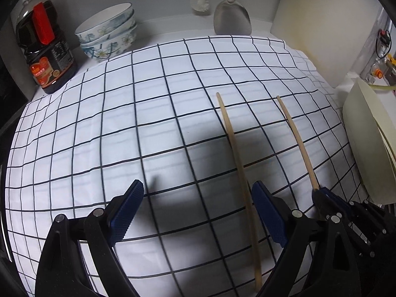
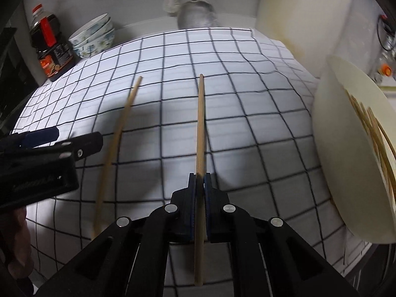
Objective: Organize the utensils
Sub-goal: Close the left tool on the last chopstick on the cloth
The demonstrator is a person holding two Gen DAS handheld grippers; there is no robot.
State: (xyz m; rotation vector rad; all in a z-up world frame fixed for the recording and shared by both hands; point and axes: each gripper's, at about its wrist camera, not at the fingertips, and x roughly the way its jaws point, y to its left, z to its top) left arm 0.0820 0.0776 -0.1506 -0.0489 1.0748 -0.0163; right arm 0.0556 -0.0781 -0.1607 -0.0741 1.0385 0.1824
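Two wooden chopsticks are over a white cloth with a dark grid (image 1: 111, 123). One chopstick (image 1: 235, 153) (image 2: 116, 143) lies loose on the cloth, running just inside the right finger (image 1: 269, 215) of my left gripper (image 1: 198, 184), which stands open around it without touching it. My right gripper (image 2: 200, 176) (image 1: 321, 195) is shut on the near part of the other chopstick (image 2: 201, 123) (image 1: 295, 141), which points away over the cloth. A cream round holder (image 2: 341, 148) (image 1: 366, 136) at the right has several chopsticks (image 2: 371, 133) in it. The left gripper (image 2: 79, 135) shows at the left of the right wrist view.
At the back left stand a dark bottle with a red cap (image 1: 44, 44) and stacked flowered bowls (image 1: 109, 29). A metal spatula (image 1: 231, 17) and a white brush (image 1: 200, 0) hang on the back wall. A cream board (image 1: 316, 24) leans at the back right.
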